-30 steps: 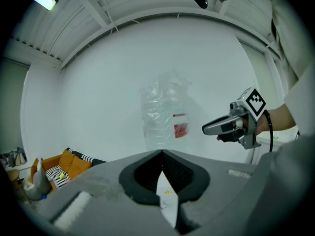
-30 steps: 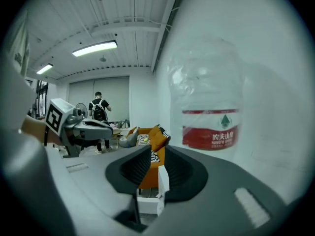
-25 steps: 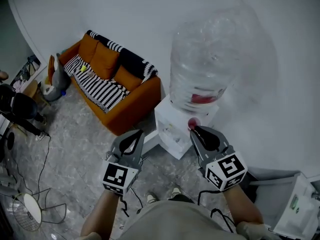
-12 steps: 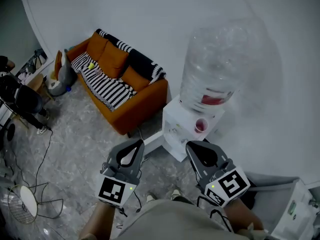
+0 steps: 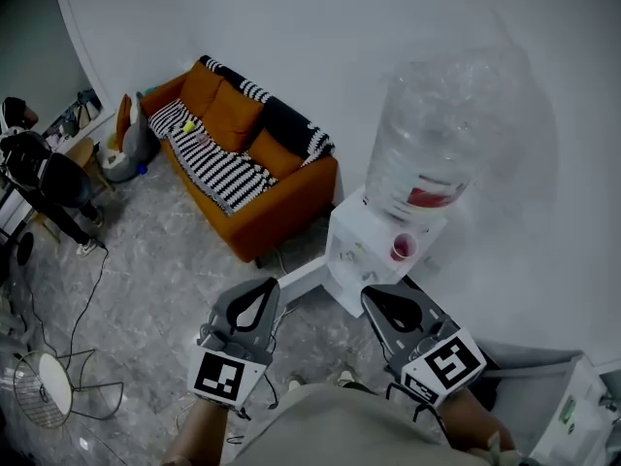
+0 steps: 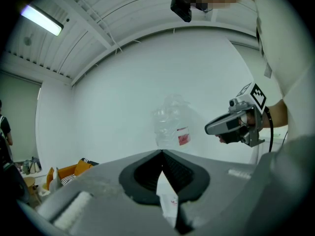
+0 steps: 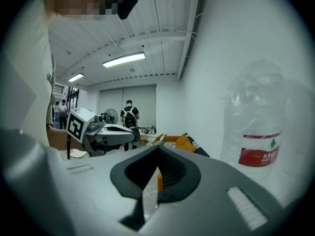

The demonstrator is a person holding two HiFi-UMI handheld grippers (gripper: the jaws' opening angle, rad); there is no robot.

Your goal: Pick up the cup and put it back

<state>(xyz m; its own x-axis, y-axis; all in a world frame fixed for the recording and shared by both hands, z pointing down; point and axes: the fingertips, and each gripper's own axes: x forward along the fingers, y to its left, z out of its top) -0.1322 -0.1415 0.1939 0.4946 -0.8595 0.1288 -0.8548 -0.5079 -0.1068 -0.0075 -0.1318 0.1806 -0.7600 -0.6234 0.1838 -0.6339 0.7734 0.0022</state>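
The water bottle (image 5: 437, 134) was clear crinkled plastic; the sofa (image 5: 281, 197) matt orange cloth; the floor (image 5: 146, 280) smooth marbled stone; the cup (image 5: 402, 250) looked plastic.

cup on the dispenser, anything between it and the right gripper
Nothing visible does. The cup sits in the open on the dispenser, under the bottle. The right gripper, shut and empty, hangs nearer the person with only air between.

The sofa (image 5: 283, 212) is orange under a black-and-white striped throw (image 5: 225, 171). The cup (image 5: 402, 249) is red, like the label (image 5: 434, 197) on the clear bottle (image 5: 441, 115). The dispenser (image 5: 361, 252) is white, the floor (image 5: 155, 280) grey and marbled.
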